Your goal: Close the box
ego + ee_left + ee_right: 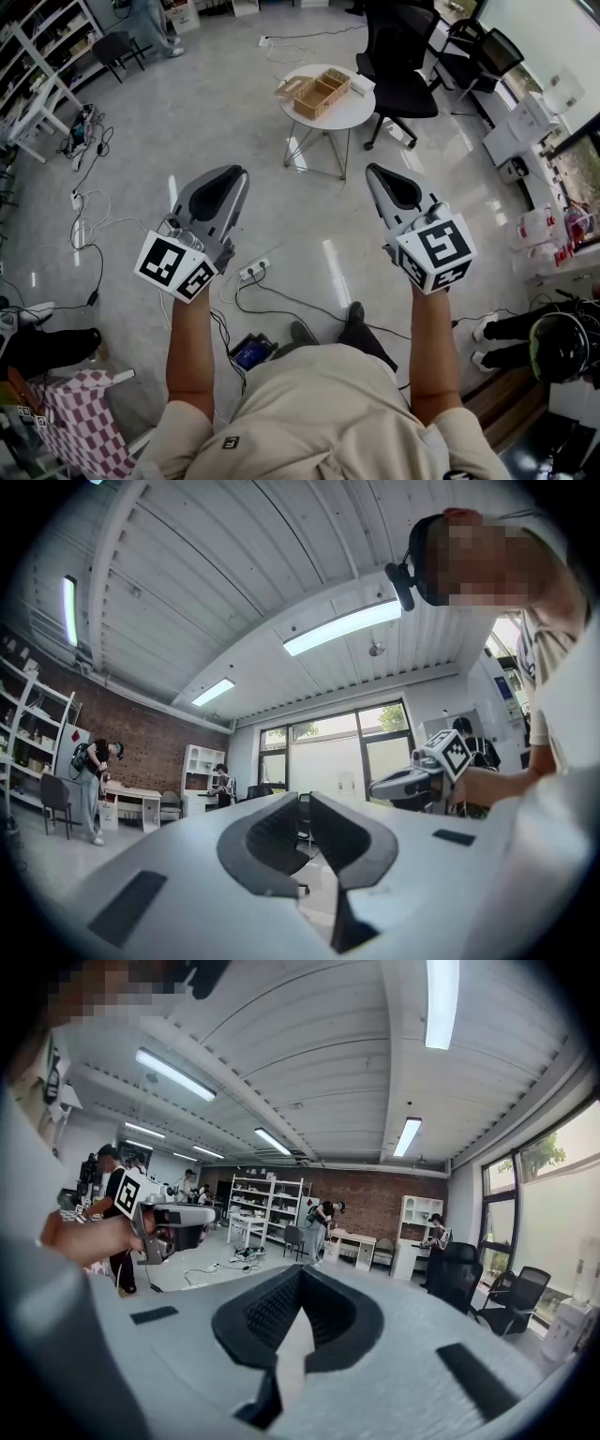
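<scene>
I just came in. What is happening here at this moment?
A person stands holding a gripper in each hand. The left gripper and the right gripper both have jaws together and hold nothing. The box sits ahead on a round table, its lid open. Neither gripper is near it, so closing has not yet begun.

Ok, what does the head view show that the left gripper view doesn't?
Only the head view shows the open wooden box on the round table, and a power strip on the floor. Only the left gripper view shows the ceiling lights, the windows and a brick wall. Both show the left tongs and the right tongs, closed and empty, well short of the box.
</scene>
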{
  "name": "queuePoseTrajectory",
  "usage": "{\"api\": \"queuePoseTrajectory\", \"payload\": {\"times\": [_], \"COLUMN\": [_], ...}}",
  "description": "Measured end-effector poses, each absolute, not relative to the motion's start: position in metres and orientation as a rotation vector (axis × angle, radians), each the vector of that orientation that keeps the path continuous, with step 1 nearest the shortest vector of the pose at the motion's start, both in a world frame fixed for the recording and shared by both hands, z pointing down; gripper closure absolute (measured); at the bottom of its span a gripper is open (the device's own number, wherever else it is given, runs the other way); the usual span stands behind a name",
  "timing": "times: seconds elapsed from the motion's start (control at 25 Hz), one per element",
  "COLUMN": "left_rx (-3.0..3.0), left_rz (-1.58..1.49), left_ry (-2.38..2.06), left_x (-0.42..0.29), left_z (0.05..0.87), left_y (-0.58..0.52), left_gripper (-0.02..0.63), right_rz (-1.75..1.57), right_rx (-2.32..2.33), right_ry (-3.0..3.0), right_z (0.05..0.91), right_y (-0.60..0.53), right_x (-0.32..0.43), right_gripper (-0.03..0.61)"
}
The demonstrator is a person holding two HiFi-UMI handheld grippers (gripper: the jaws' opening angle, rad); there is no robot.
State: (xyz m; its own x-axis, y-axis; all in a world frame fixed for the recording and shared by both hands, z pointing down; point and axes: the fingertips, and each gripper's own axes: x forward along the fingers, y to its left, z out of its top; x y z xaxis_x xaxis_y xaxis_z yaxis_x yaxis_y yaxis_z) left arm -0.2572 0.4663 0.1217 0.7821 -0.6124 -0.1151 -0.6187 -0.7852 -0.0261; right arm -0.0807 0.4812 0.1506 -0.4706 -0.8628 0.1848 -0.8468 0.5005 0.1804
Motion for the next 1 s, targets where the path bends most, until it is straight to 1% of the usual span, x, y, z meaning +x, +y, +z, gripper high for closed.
{"api": "queuePoseTrajectory", "payload": {"times": [0.48,1.0], "left_rx": [-2.906,-2.855], "left_rz": [0.127,0.097], "left_ry": [1.079,1.235], "left_x": [-0.249,-0.189], "left_z": [0.140,0.148], "left_y": [0.413,0.312], "left_gripper": [0.577,0.577], "right_rz": [-0.041,-0.042], "right_rx": [1.406,1.277], "right_ry": [-2.552,-2.623], "right_z": [0.168,0.176], "right_y": [0.416,0.298], "right_x": [-0.067,-0.006], "right_gripper": [0.586,0.586]}}
